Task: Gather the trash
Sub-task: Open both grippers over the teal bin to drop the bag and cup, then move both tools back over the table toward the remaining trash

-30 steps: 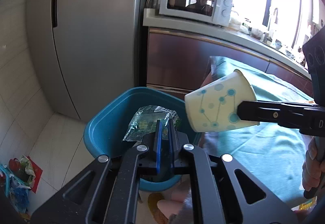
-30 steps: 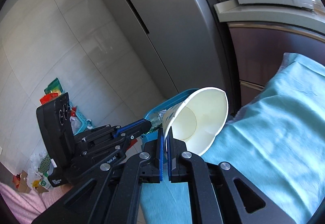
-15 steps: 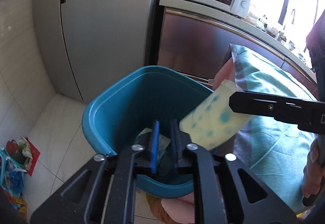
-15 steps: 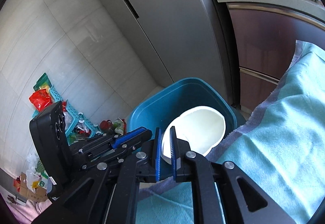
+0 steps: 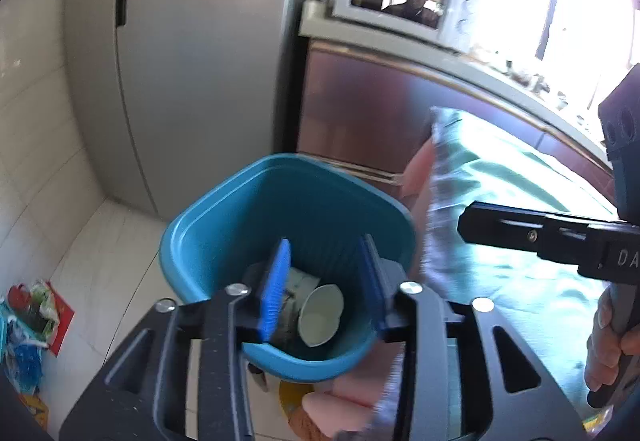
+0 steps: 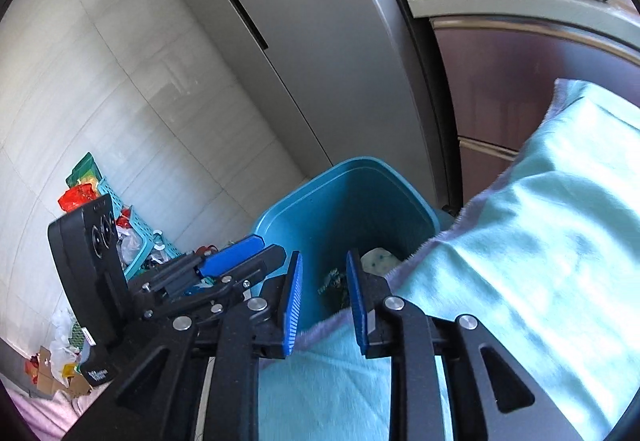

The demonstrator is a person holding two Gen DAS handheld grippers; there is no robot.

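A teal bin (image 5: 224, 217) stands on the floor beside the table. A white paper cup with blue dots (image 5: 320, 311) lies inside it on a crumpled plastic wrapper (image 5: 286, 315). My left gripper (image 5: 324, 289) is open and empty right above the bin's near rim. My right gripper (image 6: 322, 291) is open and empty, over the table edge beside the bin (image 6: 340, 197). The cup (image 6: 378, 257) and wrapper (image 6: 334, 279) show in the bin in the right wrist view. The right gripper's arm (image 5: 532, 237) reaches in from the right in the left wrist view.
A teal cloth (image 6: 520, 241) covers the table right of the bin. A grey fridge (image 5: 192, 53) stands behind the bin, with a brown cabinet (image 5: 372, 113) and a microwave (image 5: 400, 1) beside it. Bags and a basket of clutter (image 6: 120, 225) lie on the floor at the left.
Both grippers have opened. The right gripper let go of the paper cup and the left let go of the wrapper; both now lie in the bin.
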